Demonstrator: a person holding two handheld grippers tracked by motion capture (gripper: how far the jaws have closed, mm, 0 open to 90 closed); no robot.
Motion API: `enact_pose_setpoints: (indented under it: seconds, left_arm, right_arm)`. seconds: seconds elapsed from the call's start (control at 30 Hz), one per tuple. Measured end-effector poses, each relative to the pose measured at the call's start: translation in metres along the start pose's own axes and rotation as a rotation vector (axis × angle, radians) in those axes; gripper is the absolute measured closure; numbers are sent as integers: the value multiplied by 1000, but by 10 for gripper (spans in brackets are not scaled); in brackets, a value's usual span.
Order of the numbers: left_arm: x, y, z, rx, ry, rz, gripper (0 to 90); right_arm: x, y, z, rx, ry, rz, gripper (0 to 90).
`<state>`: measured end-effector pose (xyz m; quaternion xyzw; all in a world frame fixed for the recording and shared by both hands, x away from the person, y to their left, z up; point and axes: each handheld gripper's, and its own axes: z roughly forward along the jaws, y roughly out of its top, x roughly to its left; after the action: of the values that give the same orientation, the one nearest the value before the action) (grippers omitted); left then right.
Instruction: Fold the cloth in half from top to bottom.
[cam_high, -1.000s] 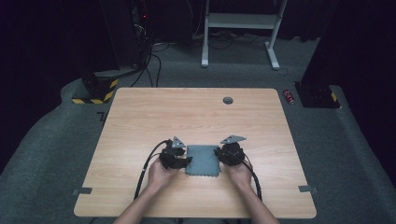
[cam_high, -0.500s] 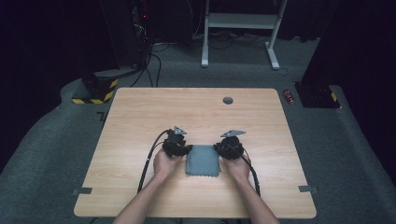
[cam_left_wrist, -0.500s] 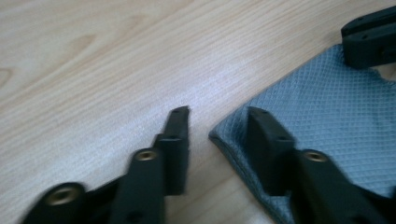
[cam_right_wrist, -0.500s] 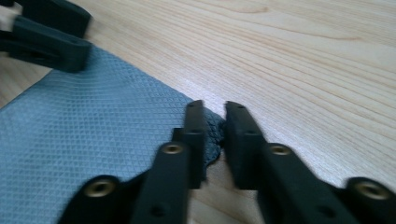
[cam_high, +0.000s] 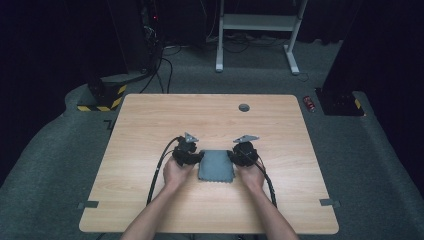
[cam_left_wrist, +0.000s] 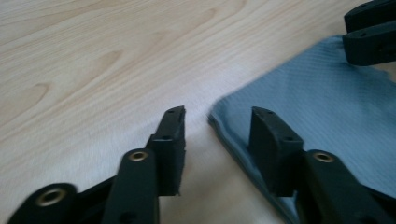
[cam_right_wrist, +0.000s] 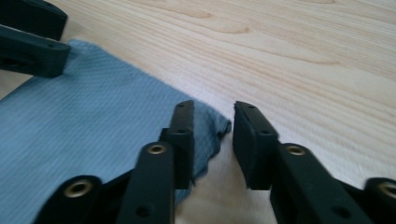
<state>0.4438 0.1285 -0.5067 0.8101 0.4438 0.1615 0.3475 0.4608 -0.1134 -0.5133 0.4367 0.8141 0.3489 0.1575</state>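
cloth (cam_high: 216, 166): grey-blue, fine woven texture
table (cam_high: 150, 125): light wood grain
left gripper (cam_left_wrist: 217, 123): black jaws
right gripper (cam_right_wrist: 212, 119): black jaws

Both tongs (cam_high: 200, 157) newly opened, cloth (cam_high: 216, 166) released

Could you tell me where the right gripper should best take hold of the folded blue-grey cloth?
Probably at the cloth's near corner, which lies just ahead of the right gripper's open jaws. Come in low from the cloth's right edge: it lies flat on the table, so only edges offer purchase.
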Motion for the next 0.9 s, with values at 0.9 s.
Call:
enact_pose_setpoints:
  seconds: [0.9]
  left_arm:
    - [1,-41,-53,-106,-25,-30,408]
  right_arm:
    - [-9,-39,-51,-89,31,22,587]
